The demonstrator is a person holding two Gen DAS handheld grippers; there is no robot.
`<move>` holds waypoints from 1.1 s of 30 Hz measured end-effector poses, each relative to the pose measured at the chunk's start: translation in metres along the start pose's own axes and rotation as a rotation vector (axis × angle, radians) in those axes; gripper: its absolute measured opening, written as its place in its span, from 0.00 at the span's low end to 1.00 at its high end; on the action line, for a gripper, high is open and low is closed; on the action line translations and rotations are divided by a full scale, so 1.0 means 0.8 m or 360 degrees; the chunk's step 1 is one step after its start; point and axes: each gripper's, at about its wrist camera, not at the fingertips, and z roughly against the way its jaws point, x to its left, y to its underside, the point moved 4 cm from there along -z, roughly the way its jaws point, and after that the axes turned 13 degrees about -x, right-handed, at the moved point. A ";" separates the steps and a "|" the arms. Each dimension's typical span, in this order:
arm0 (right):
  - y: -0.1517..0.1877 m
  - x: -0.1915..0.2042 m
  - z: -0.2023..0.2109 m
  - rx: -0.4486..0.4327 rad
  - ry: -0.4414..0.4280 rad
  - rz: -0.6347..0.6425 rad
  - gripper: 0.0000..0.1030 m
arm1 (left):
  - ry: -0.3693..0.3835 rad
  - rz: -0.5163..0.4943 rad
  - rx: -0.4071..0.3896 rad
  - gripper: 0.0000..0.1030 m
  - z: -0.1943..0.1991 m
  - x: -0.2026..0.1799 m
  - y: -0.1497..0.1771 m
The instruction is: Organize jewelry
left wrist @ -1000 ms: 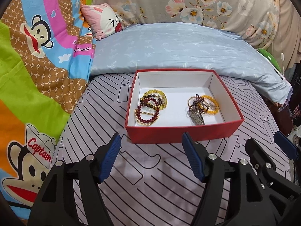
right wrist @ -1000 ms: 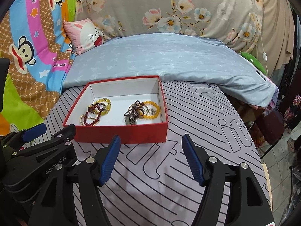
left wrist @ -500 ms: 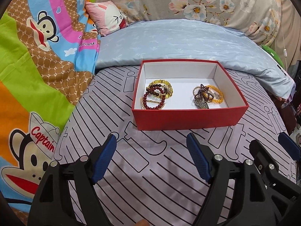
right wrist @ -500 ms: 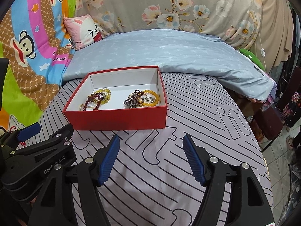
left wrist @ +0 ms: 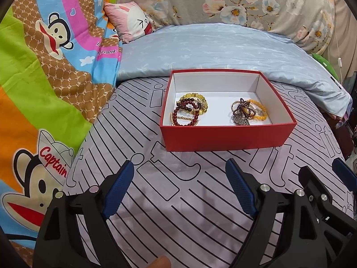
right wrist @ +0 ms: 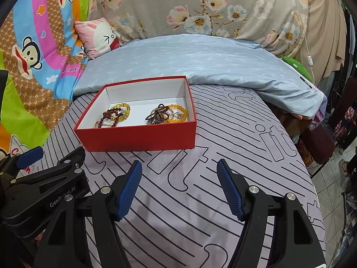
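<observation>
A red box [left wrist: 225,137] with a white inside sits on the striped bed sheet; it also shows in the right wrist view [right wrist: 138,137]. Inside on the left lie dark red and yellow bead bracelets [left wrist: 189,110] [right wrist: 115,115]. Inside on the right lies a tangle of an orange bracelet, dark beads and a metal watch [left wrist: 247,111] [right wrist: 167,114]. My left gripper [left wrist: 179,174] is open and empty, held over the sheet in front of the box. My right gripper [right wrist: 179,174] is open and empty, just right of the left one.
A pale blue folded quilt [left wrist: 223,51] lies behind the box. A cartoon monkey blanket [left wrist: 44,78] rises on the left. A pink cushion [left wrist: 131,21] rests at the back. The bed's edge drops off at the right [right wrist: 312,156].
Both grippers have drawn back from the box and lifted a little, so the box sits farther away. The jaws stay open. The jewelry has not moved.
</observation>
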 end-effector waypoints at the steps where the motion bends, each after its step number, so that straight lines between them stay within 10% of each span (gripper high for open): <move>1: 0.000 0.000 0.001 0.0000 0.0002 0.0000 0.65 | -0.0001 0.0001 0.0001 0.78 0.000 0.000 0.001; 33: 0.007 -0.002 -0.002 0.0008 0.0003 -0.0017 0.65 | -0.0009 -0.0009 0.0013 0.84 -0.004 0.003 0.004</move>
